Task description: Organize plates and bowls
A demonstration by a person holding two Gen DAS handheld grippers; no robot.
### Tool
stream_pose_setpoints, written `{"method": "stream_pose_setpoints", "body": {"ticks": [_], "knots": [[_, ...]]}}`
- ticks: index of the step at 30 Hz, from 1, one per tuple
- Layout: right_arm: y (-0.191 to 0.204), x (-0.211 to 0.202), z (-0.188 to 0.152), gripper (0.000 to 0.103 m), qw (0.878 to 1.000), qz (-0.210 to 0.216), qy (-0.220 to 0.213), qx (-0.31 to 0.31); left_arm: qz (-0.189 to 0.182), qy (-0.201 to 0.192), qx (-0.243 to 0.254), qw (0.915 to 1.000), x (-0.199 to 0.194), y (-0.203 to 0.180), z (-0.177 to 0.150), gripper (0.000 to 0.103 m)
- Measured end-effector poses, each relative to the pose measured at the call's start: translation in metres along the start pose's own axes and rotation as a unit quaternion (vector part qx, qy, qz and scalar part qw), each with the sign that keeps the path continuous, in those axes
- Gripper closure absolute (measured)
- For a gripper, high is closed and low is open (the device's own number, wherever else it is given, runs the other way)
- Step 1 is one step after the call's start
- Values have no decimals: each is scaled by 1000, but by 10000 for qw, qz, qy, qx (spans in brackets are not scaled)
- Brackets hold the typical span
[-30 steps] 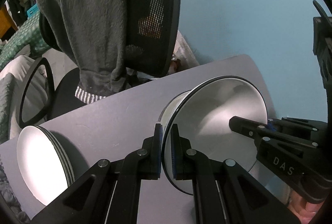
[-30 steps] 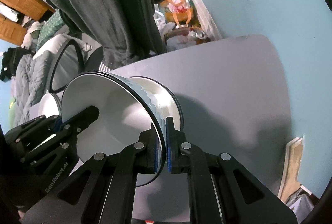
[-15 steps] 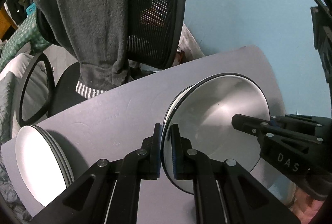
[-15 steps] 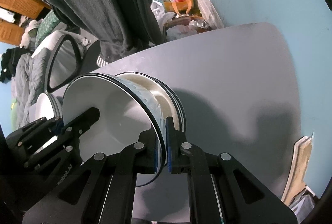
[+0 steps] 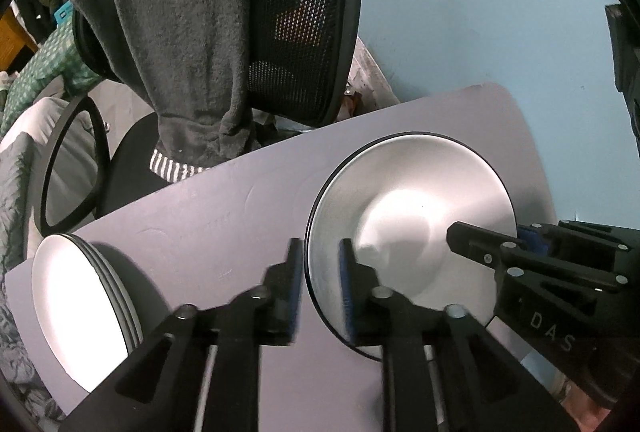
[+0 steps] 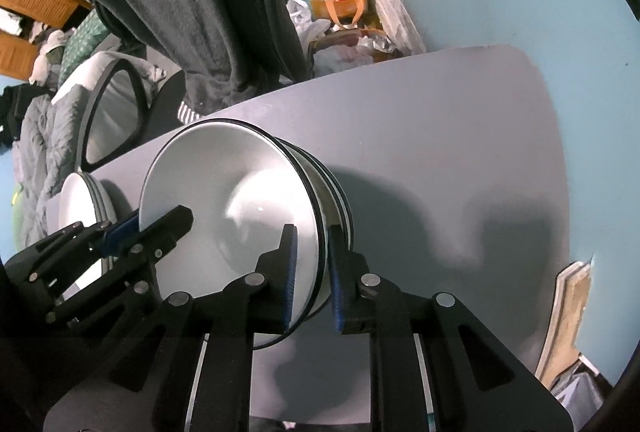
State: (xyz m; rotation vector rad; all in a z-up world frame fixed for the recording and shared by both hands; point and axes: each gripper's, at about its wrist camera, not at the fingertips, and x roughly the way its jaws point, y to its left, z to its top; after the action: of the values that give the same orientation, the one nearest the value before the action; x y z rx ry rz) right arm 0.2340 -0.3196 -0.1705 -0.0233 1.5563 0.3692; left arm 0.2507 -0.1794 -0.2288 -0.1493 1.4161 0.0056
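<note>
Top bowl sits nested on the bowl stack mid-table; left gripper and right gripper each straddle its rim, jaws parted, apparently gripping nothing. Plate stack lies left of the bowls near the table edge. Judged nearly finished; bare tabletop right of the bowls leaves room to withdraw.

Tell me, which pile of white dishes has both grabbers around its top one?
The bowl stack in the middle of the table. Both sets of jaws straddle its top bowl. The plate stack sits apart at the table's edge, untouched.
</note>
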Motion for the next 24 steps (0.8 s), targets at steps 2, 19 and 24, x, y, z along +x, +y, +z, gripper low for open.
{"method": "stream_pose_setpoints", "body": {"ticks": [2,19,24], "knots": [[-1,-1,0,81,10000,81,-13,24,26,-96,-33,9999,-5,1,-1,74],[6,-29,1,55,9991,15,-416,-33,-223,-275,-293,9989,-29,13,-4,58],[7,-40,1,47,9981,-84,-593,-122,-302,-326,-389,9983,-38,18,-7,48]]}}
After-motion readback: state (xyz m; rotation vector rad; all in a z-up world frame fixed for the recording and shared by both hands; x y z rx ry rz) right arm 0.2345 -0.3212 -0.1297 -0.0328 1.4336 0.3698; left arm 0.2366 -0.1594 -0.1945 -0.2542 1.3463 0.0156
